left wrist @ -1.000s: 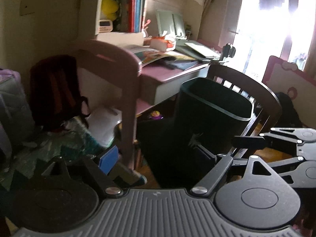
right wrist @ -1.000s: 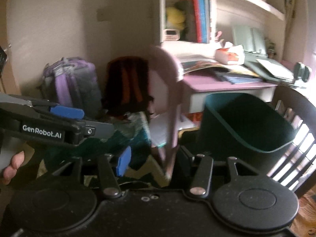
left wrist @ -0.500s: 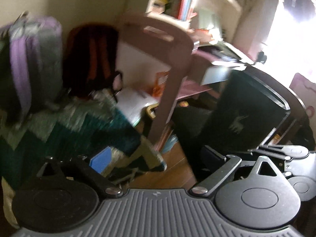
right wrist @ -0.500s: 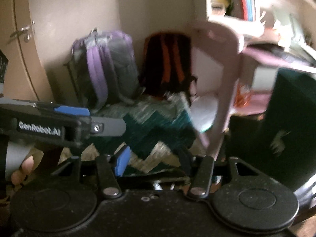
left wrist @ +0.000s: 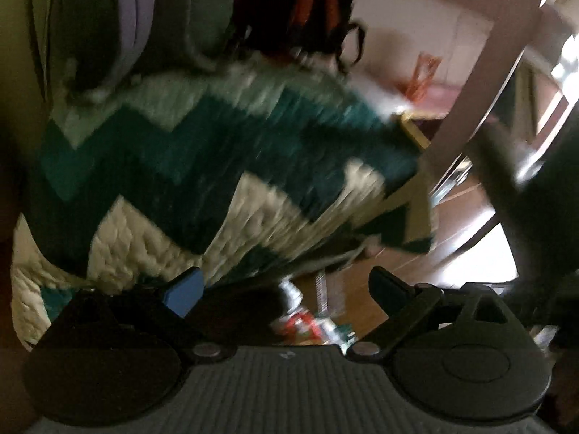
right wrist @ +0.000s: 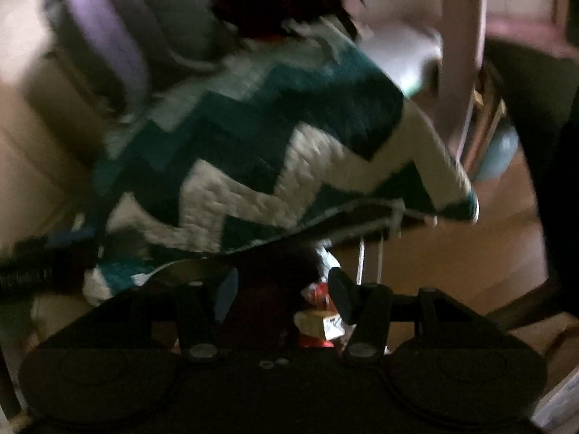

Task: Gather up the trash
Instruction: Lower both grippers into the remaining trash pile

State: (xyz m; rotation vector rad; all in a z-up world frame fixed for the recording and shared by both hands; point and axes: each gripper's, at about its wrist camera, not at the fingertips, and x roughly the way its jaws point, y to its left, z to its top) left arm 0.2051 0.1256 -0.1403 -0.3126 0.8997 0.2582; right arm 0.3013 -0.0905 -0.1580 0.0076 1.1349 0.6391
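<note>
— What do we see nearest to us?

— In the left wrist view our left hand-held gripper is tilted down toward the floor, its two fingers spread wide with nothing between them. Just past them, on the wooden boards, lies the trash: small crumpled wrappers, red, white and green, blurred.

— And our right side?

— The right hand-held gripper is also pitched downward and its fingers also stand apart. The trash shows in the gap close to its right finger, but we cannot tell if the finger touches it. At the left edge of this view a dark blurred shape with a blue patch is the left hand-held gripper.

— What is behind the wrappers?

— A quilt with teal and white zigzags hangs over them, its lower edge above the floor. Farther back a purple and grey backpack and a black one with orange straps lean near the wall. At right we see a pale pink chair leg, and beyond it the dark trash bin.
</note>
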